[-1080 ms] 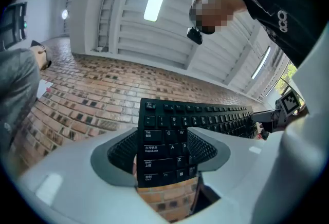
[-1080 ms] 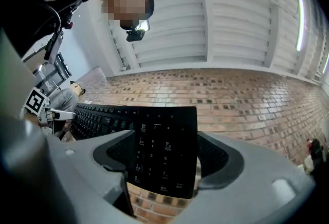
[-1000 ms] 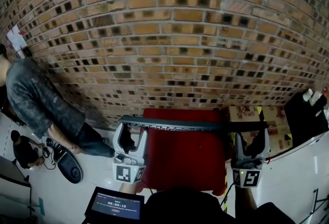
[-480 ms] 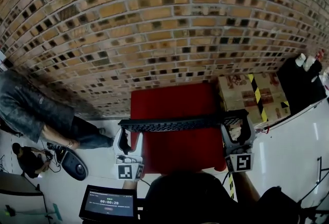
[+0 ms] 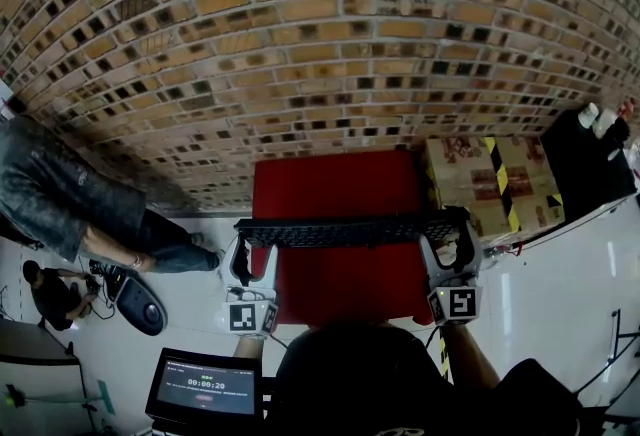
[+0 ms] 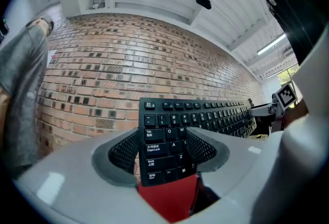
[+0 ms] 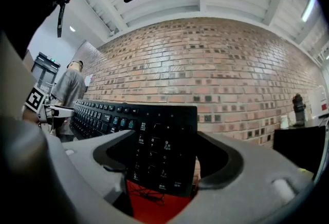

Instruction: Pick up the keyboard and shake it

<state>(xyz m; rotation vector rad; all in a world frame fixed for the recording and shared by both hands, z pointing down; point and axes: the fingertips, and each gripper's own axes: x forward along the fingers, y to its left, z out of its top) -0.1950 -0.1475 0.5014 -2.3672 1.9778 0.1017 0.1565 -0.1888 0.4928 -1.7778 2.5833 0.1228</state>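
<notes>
Spanning both grippers at close range: one black plastic keyboard [image 5: 350, 230], flat and rectangular, its long axis laid from 9 to 3 o'clock and its key face turned toward the person. The left gripper [image 5: 247, 259] is clenched on the Caps Lock end between mesh-textured pads, and the right gripper [image 5: 455, 246] is clenched on the number-pad end. Neither hand is nearer, so the shake is judged to be shared. A red surface [image 5: 335, 184] is seen beneath, and a rough brick wall [image 5: 320, 44] beyond at 12 o'clock.
</notes>
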